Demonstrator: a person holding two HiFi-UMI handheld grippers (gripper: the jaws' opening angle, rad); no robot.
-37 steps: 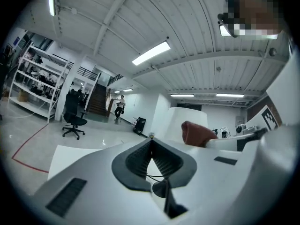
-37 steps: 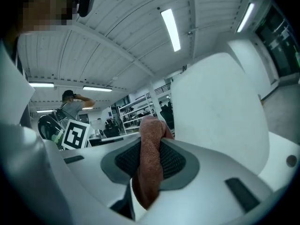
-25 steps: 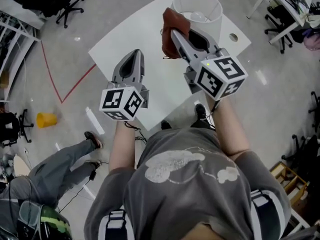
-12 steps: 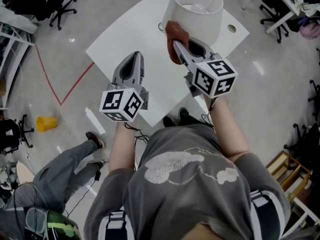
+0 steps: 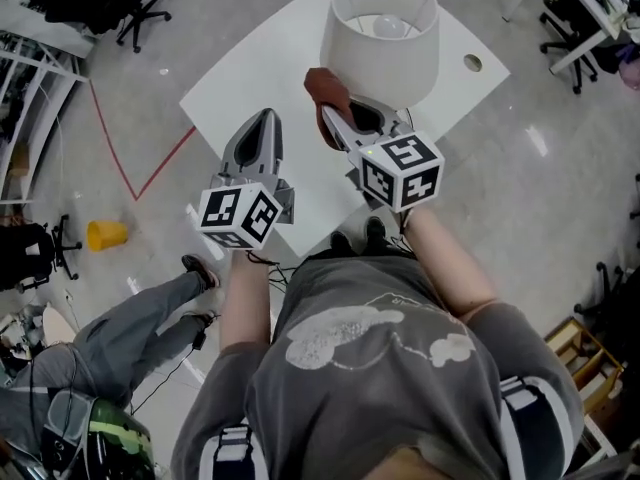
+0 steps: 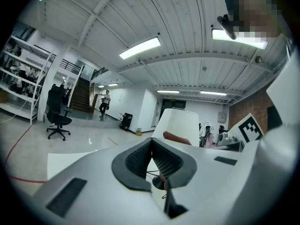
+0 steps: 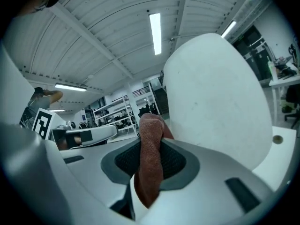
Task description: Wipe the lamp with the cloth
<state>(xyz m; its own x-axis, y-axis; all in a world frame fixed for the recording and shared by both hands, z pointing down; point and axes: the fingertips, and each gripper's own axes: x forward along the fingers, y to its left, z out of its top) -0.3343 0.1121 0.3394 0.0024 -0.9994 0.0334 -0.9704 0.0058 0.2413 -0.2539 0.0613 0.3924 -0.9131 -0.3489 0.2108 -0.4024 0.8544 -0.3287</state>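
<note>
Tightly pinched, nubby cloth (image 7: 150,165) adjoins smooth tapered lamp (image 7: 215,102).

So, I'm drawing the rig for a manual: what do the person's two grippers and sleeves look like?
Both the left gripper and right gripper are light grey, tapered wedge shells with dark ribbed inner faces. Each carries a white cube printed with black square markers at its rear. The person wears a grey short-sleeved T-shirt.

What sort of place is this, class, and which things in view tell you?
Probably a lab or workshop hall: a swivel chair, storage racks, and a red line marked on the polished floor.
</note>
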